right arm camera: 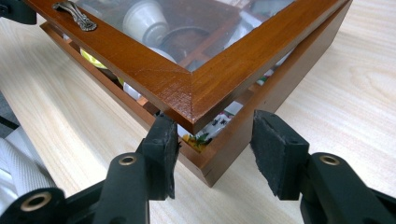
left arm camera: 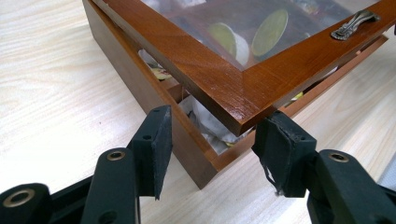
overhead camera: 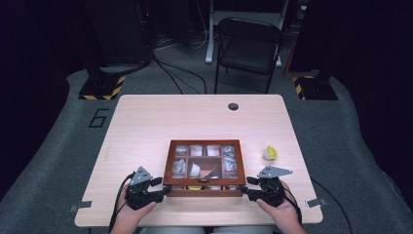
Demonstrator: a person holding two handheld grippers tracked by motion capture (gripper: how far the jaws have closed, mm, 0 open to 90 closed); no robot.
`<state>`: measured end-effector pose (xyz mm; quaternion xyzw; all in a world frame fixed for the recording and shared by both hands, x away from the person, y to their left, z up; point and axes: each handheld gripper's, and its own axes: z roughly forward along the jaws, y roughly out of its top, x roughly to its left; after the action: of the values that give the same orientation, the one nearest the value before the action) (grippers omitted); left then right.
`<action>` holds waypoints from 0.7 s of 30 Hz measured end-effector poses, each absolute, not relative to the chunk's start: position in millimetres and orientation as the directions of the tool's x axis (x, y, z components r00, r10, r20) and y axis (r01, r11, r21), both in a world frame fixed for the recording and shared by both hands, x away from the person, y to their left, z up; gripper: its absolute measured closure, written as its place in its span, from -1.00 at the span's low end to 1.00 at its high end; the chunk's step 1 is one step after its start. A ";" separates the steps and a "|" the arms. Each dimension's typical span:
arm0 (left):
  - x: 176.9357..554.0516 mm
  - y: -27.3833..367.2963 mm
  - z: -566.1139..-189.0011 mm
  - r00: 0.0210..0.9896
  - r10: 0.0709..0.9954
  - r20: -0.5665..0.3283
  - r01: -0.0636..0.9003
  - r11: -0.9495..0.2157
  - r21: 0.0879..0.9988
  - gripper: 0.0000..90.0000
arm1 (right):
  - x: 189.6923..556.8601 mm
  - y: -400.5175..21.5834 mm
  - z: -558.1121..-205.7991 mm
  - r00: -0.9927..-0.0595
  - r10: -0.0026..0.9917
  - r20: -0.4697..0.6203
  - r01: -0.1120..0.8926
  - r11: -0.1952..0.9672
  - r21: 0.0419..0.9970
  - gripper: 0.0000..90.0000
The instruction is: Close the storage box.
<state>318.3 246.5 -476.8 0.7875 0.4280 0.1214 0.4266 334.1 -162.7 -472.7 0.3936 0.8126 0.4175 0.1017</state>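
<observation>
From the high view, a wooden box with a glass-paned lid sits near the front edge of a pale table, a small yellow item well apart to its right. The left gripper and right gripper flank the box's two front corners, each held low in a hand resting on the table; the lid's tilt is hard to read from here.

The left gripper view shows what the overhead shot hides — the lid raised off the box, its corner between the jaws. One pad sits against that corner, the other stands beside the box wall; whether they pinch, the picture does not settle. A metal handle sits on the lid's front rail.

In the right gripper view the jaws stand apart around the opposite lid corner — one pad tucked under the front rail, the other clear of the wood. Box contents are blurred behind glass: a white cup, paper packets.
</observation>
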 end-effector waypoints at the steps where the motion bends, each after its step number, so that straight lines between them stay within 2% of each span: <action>1: 317.9 246.6 -477.6 0.607 0.776 -0.172 0.569 -0.273 0.776 0.03 | 334.4 -162.6 -473.4 -0.671 0.723 0.166 0.557 0.343 0.756 0.13; 12: 317.1 243.6 -482.5 0.620 0.768 -0.163 0.582 -0.310 0.752 0.03 | 332.2 -159.9 -477.7 -0.685 0.712 0.151 0.561 0.384 0.734 0.11; 21: 314.8 246.8 -485.9 0.611 0.767 -0.196 0.615 -0.304 0.727 0.01 | 330.2 -165.9 -478.5 -0.676 0.717 0.172 0.580 0.374 0.724 0.06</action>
<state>314.8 246.8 -485.9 0.8020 0.4310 0.0944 0.4028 330.2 -165.9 -478.5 0.3933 0.8243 0.3981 0.0858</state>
